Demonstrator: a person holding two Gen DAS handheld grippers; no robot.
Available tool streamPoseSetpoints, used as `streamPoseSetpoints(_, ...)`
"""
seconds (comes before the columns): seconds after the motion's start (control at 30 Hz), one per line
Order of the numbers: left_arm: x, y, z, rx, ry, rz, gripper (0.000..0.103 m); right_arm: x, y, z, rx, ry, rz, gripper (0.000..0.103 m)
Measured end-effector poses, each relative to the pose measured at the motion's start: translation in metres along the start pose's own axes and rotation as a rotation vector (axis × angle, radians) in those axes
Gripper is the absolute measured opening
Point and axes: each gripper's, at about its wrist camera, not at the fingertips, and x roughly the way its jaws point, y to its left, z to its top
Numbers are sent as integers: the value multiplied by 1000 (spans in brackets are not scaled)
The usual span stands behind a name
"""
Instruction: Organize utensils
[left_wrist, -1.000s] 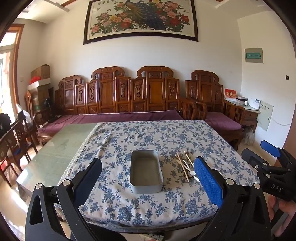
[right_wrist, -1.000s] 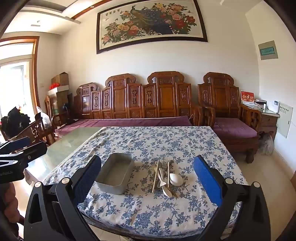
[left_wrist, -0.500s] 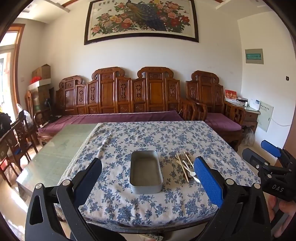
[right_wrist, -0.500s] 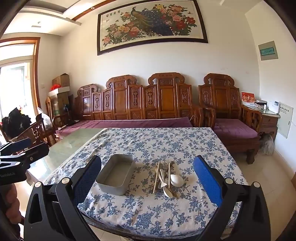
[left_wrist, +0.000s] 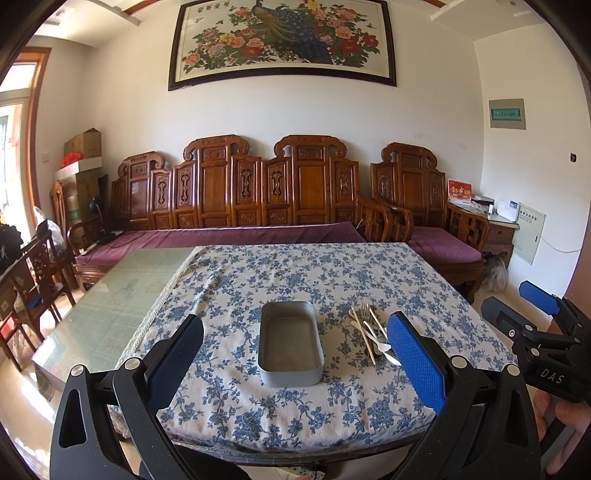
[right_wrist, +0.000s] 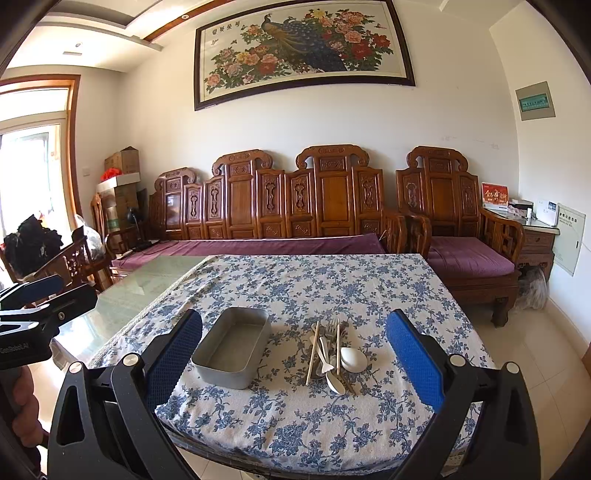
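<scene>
Two grippers in view, both held short of the near table edge with nothing between the fingers. Left gripper (left_wrist: 295, 352): jaws wide apart, blue pads framing the metal tray (left_wrist: 290, 343). Right gripper (right_wrist: 293, 352): jaws likewise wide, framing both the tray and the utensil pile (right_wrist: 330, 350). The tray is a grey rectangular tin with rounded corners, nothing in it, resting on the blue floral tablecloth (left_wrist: 295, 277) near the front of the table. The pile lies on the cloth just to the right of the tray, apart from it: a pair of wooden chopsticks (right_wrist: 313, 352), a metal fork (right_wrist: 331, 326), a pale soup spoon (right_wrist: 353, 359), and further pale spoons overlapping; exact count cannot be told. The tablecloth covers the right part of the table; the bare green tabletop (left_wrist: 122, 291) shows to the left. Behind the table stands a carved wooden bench (left_wrist: 258, 192) with purple cushions, and a peacock painting (left_wrist: 284, 40) hangs above.
</scene>
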Motion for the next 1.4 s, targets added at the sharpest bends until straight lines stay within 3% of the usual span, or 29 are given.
streamPoseSetpoints(1.4,0,-7,3,2,-5,-4,96,1,-1,1,4,-2,3,100)
